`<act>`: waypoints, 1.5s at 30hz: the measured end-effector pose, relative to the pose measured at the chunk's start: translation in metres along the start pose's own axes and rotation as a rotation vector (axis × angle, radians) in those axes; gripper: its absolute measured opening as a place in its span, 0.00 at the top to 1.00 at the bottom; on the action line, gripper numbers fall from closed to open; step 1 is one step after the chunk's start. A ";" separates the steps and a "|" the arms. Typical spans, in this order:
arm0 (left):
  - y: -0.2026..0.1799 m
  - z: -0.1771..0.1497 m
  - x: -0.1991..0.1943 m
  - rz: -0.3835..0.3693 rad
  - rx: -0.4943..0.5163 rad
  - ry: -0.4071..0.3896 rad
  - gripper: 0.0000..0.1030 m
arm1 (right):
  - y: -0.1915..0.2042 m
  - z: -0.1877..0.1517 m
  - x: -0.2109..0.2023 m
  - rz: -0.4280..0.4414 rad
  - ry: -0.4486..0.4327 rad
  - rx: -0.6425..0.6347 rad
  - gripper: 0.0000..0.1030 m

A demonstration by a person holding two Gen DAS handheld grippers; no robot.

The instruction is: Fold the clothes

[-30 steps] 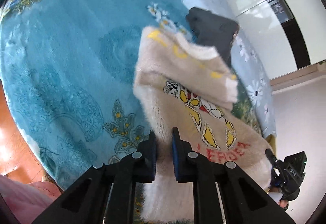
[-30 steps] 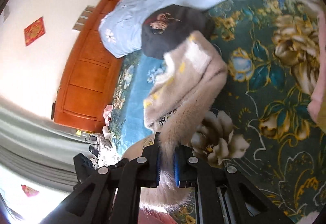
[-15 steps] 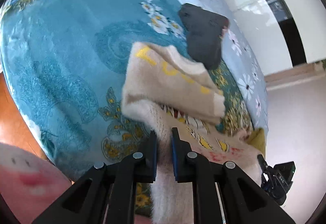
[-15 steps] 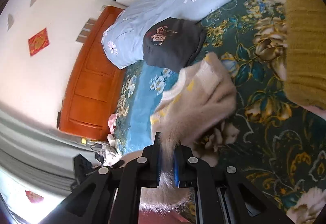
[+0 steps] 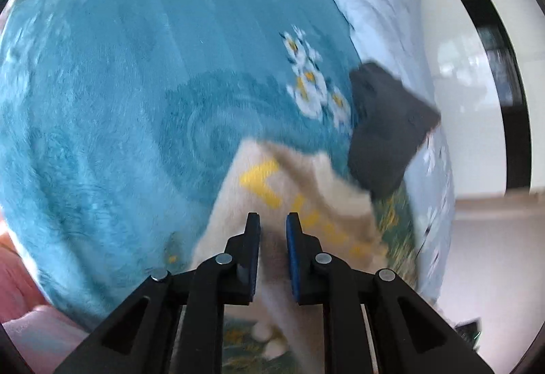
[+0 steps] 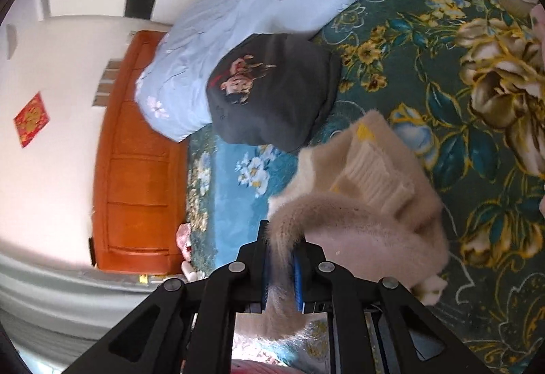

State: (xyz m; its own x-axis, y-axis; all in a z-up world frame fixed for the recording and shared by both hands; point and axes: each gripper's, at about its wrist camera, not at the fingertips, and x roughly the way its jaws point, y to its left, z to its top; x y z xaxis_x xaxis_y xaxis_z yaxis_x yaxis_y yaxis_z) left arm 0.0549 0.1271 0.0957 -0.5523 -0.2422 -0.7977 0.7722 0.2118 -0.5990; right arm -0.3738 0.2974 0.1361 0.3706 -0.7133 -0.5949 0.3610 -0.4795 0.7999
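A fuzzy beige sweater [image 5: 289, 197] with yellow marks lies bunched on the blue-green floral bedspread [image 5: 119, 101]. My left gripper [image 5: 273, 220] is shut on its near edge; the view is blurred by motion. In the right wrist view the sweater [image 6: 368, 203] is folded over with its ribbed cuff on top, and my right gripper [image 6: 281, 237] is shut on a fold of its fuzzy edge, which hangs through the jaws.
A folded dark grey garment [image 6: 272, 91] with a cartoon print lies just beyond the sweater, also in the left view [image 5: 388, 132]. A light blue daisy pillow [image 6: 255, 13] lies behind it. An orange wooden headboard [image 6: 136, 152] stands at left.
Both grippers have carried the sweater down and forward toward the dark garment. The lifted sweater has collapsed into a lower fold on the bedspread. The mustard garment has left the right view.
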 end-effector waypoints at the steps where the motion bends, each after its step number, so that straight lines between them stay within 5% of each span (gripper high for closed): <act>1: 0.003 0.001 0.002 -0.008 -0.025 -0.020 0.80 | -0.001 0.005 0.003 -0.014 -0.001 0.011 0.84; 4: 0.012 0.004 0.009 -0.025 -0.094 -0.081 0.70 | -0.008 0.015 0.010 -0.019 -0.019 0.045 0.70; 6: 0.018 0.007 0.017 -0.008 -0.111 -0.079 0.68 | -0.013 0.023 0.010 -0.011 -0.051 0.059 0.51; 12: 0.030 0.015 0.034 0.044 -0.103 -0.067 0.63 | -0.020 0.043 0.005 -0.024 -0.114 0.059 0.46; 20: 0.008 0.007 0.057 0.064 0.065 0.046 0.37 | -0.042 0.033 0.038 -0.281 -0.034 -0.018 0.43; 27: -0.009 -0.007 0.077 0.134 0.213 0.123 0.34 | -0.037 0.028 0.070 -0.374 0.007 -0.107 0.37; 31: -0.018 -0.013 0.080 0.169 0.290 0.121 0.37 | -0.033 0.028 0.082 -0.411 0.010 -0.152 0.37; 34: -0.020 -0.013 0.078 0.213 0.316 0.096 0.64 | -0.033 0.024 0.085 -0.438 -0.001 -0.175 0.38; 36: -0.018 -0.012 0.078 0.215 0.317 0.095 0.78 | -0.032 0.021 0.086 -0.459 -0.009 -0.191 0.59; 39: -0.021 -0.012 0.076 0.188 0.332 0.086 0.86 | -0.026 0.019 0.079 -0.457 -0.023 -0.226 0.78; 45: -0.018 -0.009 0.070 0.166 0.295 0.042 0.87 | -0.017 0.014 0.057 -0.317 -0.088 -0.246 0.82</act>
State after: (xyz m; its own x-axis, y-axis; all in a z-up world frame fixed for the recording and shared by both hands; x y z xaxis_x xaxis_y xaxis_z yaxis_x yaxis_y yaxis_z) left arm -0.0001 0.1146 0.0504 -0.4188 -0.1870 -0.8886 0.9071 -0.0391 -0.4192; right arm -0.3712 0.2577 0.0901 0.1370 -0.5960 -0.7912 0.6433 -0.5538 0.5286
